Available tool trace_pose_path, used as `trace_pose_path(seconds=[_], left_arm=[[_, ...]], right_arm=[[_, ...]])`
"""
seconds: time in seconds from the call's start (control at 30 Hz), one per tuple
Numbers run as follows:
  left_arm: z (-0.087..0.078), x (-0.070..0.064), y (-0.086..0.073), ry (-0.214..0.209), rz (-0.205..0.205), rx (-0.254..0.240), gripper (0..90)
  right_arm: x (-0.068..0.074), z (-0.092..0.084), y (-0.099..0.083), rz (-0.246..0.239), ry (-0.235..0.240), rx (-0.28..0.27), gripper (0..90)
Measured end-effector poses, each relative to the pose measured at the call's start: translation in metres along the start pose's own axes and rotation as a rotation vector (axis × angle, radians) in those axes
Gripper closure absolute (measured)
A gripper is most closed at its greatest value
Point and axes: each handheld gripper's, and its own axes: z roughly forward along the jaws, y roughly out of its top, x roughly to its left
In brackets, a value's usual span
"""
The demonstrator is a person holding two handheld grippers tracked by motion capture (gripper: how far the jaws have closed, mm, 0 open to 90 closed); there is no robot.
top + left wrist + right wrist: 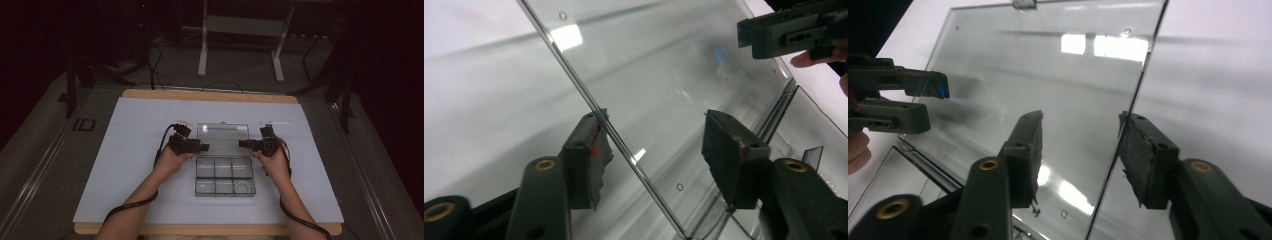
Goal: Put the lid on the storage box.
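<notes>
A clear plastic compartment box (pixel 225 176) lies on the white sheet with its lid (pixel 222 136) swung open and back. My left gripper (pixel 204 147) is at the lid's left edge and my right gripper (pixel 243 144) at its right edge. In the left gripper view the jaws (pixel 656 140) stand apart astride the lid's (pixel 664 75) edge, and the right gripper (pixel 794 30) is across from them. In the right gripper view the jaws (pixel 1080 145) likewise straddle the lid's (pixel 1048 75) other edge without pressing it. The left gripper (pixel 908 95) shows beyond.
The white sheet (pixel 130 150) covers a wooden table (pixel 210 95). A thin pale strip (pixel 275 122) lies behind the right gripper. White stand legs (pixel 202 60) and cables sit on the dark floor beyond the table.
</notes>
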Motion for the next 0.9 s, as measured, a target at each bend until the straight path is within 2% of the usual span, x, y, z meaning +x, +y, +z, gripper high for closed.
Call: trace_pose_path(seconds=[0.27, 0.4, 0.57, 0.9], left_arm=[[-0.013, -0.010, 0.002, 0.034, 0.052, -0.062, 59.4], [-0.017, -0.016, 0.003, 0.060, 0.090, -0.062, 61.2], [-0.019, -0.021, 0.001, 0.081, 0.115, -0.077, 62.7], [-0.029, -0.029, -0.002, 0.088, 0.171, -0.097, 69.9]], right_arm=[[0.009, -0.017, -0.001, -0.076, -0.004, -0.057, 61.0], [0.011, -0.022, -0.003, -0.099, 0.005, -0.079, 61.4], [0.014, -0.026, -0.006, -0.118, 0.009, -0.090, 61.4], [0.020, -0.036, -0.010, -0.173, 0.015, -0.103, 62.4]])
